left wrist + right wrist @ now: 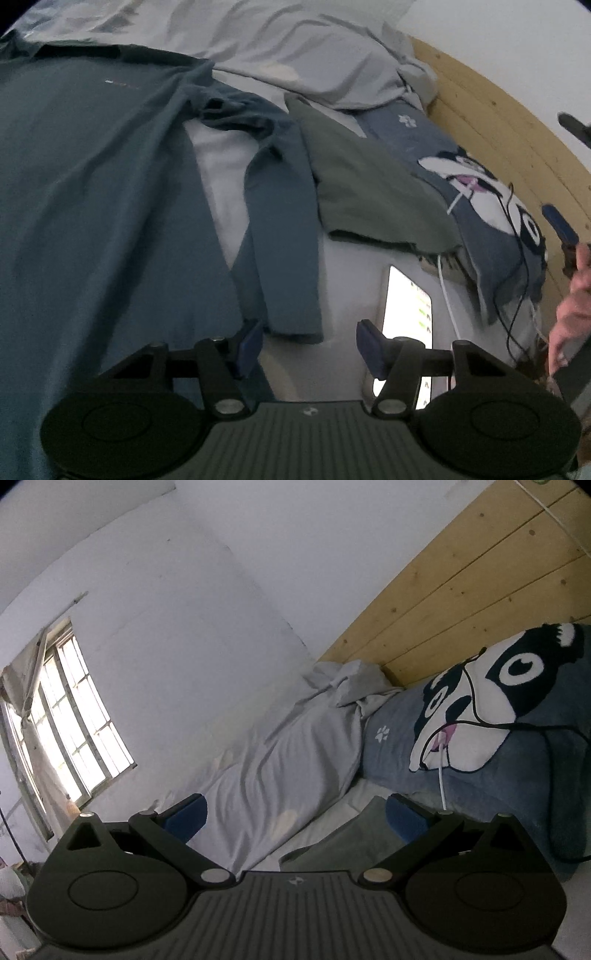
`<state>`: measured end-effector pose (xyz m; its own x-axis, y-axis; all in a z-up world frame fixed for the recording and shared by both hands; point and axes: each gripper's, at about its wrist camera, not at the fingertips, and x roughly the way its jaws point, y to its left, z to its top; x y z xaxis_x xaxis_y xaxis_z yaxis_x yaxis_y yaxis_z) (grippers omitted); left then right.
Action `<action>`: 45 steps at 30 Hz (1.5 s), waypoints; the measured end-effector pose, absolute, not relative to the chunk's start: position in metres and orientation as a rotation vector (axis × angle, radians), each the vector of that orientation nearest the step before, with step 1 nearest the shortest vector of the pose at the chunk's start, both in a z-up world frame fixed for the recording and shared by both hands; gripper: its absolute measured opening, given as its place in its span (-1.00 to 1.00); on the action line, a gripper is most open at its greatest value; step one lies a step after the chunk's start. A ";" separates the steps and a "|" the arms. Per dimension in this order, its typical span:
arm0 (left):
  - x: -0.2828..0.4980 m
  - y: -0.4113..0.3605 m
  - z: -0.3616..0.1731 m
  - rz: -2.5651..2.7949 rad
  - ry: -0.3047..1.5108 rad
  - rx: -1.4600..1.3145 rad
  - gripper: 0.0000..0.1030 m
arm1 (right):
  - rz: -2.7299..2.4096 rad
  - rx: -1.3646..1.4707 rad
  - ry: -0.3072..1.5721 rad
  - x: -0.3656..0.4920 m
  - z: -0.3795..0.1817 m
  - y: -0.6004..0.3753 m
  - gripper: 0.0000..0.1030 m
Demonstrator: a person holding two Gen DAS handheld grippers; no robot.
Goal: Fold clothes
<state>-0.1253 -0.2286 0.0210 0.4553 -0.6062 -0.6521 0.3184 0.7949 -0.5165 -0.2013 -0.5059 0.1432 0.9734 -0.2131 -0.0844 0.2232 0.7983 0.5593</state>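
Blue shirt point(92, 184) lies spread out, sleeve point(284, 240) unfolded. Left gripper point(310, 350) half-wide over the cuff, empty; right gripper point(295, 819) wide, empty.

White wall point(207, 602); barred window point(74, 716) bright, left; pine-plank headboard point(480, 583); bed point(221, 177), pale sheet, dim.

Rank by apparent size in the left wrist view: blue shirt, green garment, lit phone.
1. blue shirt, fills most of the left side
2. green garment
3. lit phone, smallest, though nearest and partly hidden by the gripper
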 end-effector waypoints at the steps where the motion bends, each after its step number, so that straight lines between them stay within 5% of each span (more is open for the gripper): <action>1: -0.124 -0.228 0.019 -0.578 0.933 -0.354 0.07 | -0.233 0.599 0.019 -0.202 0.143 -0.506 1.00; 5: -0.117 -0.229 0.013 -0.561 0.925 -0.385 0.02 | -0.237 0.589 0.025 -0.203 0.143 -0.506 1.00; 16: -0.110 -0.230 0.005 -0.522 0.923 -0.426 -0.86 | -0.223 0.555 0.052 -0.200 0.144 -0.499 1.00; 37: -0.073 -0.179 0.163 -0.706 0.653 -0.427 -0.92 | -0.185 0.536 0.089 -0.185 0.142 -0.485 1.00; 45: -0.065 -0.121 0.159 -0.615 0.703 -0.549 -0.91 | -0.171 0.529 0.107 -0.180 0.142 -0.482 1.00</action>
<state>-0.0649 -0.1215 0.1592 0.6050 -0.6764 -0.4201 0.3269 0.6920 -0.6436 -0.1803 -0.4822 0.1415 0.9802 -0.1340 -0.1455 0.1892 0.8498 0.4919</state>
